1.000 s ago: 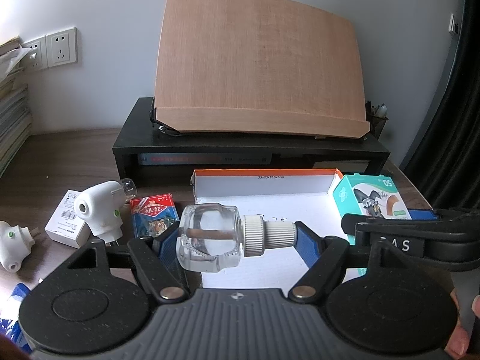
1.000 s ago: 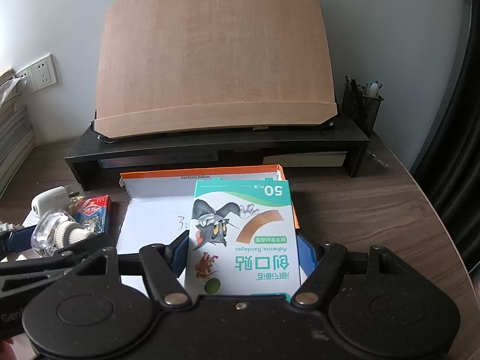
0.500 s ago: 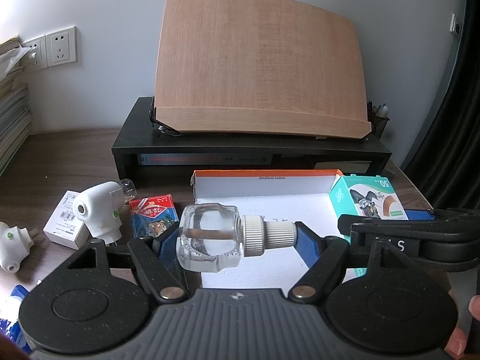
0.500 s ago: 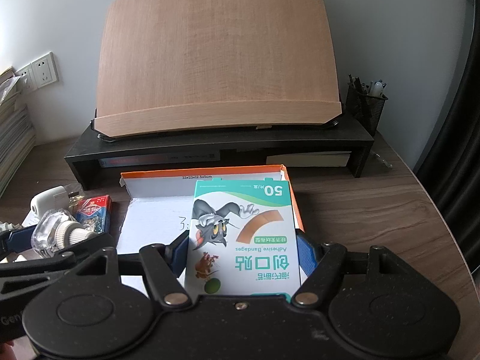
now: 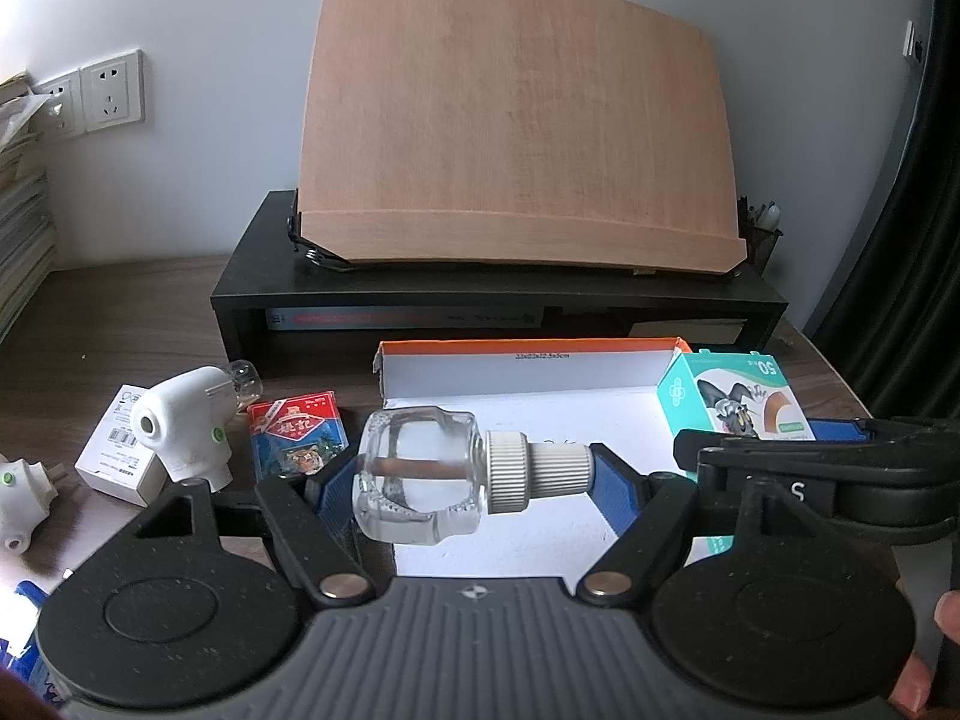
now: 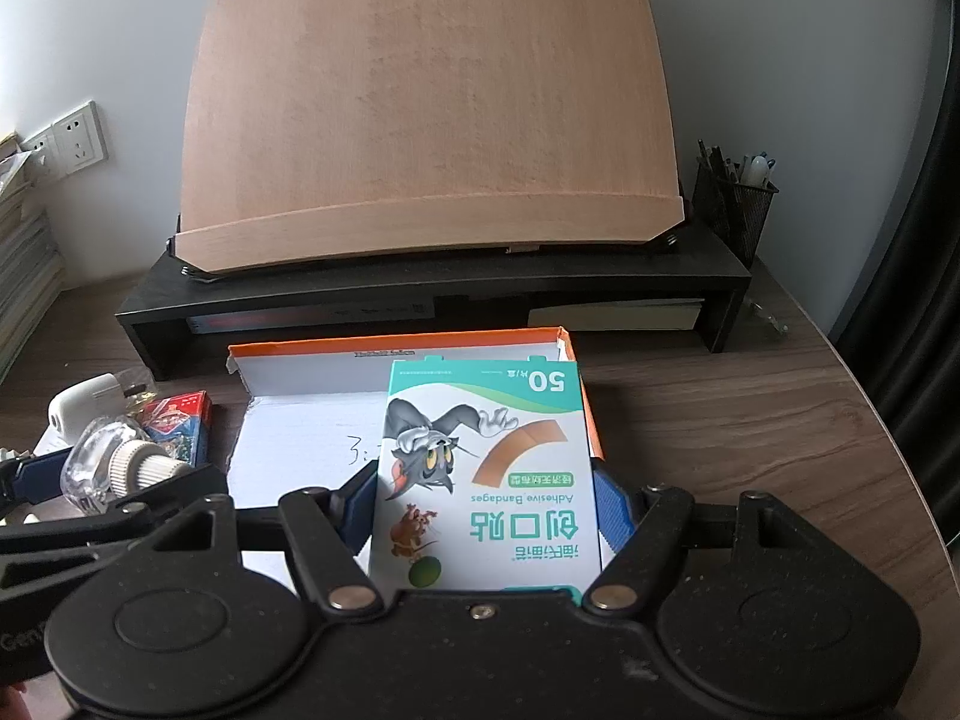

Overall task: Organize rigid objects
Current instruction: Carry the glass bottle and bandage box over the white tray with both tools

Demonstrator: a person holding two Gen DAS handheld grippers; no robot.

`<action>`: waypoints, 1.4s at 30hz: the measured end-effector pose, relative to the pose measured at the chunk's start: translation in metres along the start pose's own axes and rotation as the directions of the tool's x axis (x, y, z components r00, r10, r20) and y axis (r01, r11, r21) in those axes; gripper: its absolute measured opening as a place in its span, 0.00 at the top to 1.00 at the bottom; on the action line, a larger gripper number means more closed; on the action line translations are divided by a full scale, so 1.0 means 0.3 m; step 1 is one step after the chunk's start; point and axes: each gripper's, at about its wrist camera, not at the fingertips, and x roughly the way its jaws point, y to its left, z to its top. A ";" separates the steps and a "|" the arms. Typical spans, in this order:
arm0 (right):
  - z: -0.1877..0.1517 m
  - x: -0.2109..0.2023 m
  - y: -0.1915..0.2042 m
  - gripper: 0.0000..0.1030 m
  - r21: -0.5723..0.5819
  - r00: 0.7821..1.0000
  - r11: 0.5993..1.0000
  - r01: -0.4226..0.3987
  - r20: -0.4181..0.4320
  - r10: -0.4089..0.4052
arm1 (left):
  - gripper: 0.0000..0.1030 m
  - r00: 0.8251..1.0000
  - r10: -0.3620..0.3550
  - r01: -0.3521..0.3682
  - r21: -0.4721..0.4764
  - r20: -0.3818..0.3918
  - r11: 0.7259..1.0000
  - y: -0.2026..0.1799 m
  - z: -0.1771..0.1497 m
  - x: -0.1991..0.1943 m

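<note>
The left gripper (image 5: 474,474) clamped a squarish clear glass bottle (image 5: 420,480), ribbed cap sideways; the right gripper (image 6: 486,510) pinched a glossy, seemingly cardboard bandage box (image 6: 486,474).

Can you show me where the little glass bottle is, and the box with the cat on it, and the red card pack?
glass bottle (image 5: 420,474), left wrist view, on its clear body.
bandage box (image 6: 486,468), right wrist view, on its printed front.
red card pack (image 5: 297,441), left wrist view, on its top face.

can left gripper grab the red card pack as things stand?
Probably not. The left gripper is shut on the glass bottle, which fills its fingers. The red card pack lies uncovered just beyond; free the bottle first.
</note>
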 end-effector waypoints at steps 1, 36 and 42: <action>0.001 0.004 -0.001 0.18 -0.001 1.000 1.000 0.000 -0.002 0.000 | 0.23 1.000 0.001 -0.001 0.000 -0.001 1.000 -0.001 0.001 0.002; 0.062 0.184 0.011 0.18 -0.033 0.997 0.999 0.021 -0.072 -0.023 | 0.23 0.996 -0.009 0.007 -0.020 -0.083 1.000 0.034 0.027 0.153; 0.076 0.209 0.018 0.18 -0.043 0.996 0.998 0.035 -0.083 -0.039 | 0.23 0.996 -0.028 0.027 -0.009 -0.086 1.000 0.036 0.042 0.178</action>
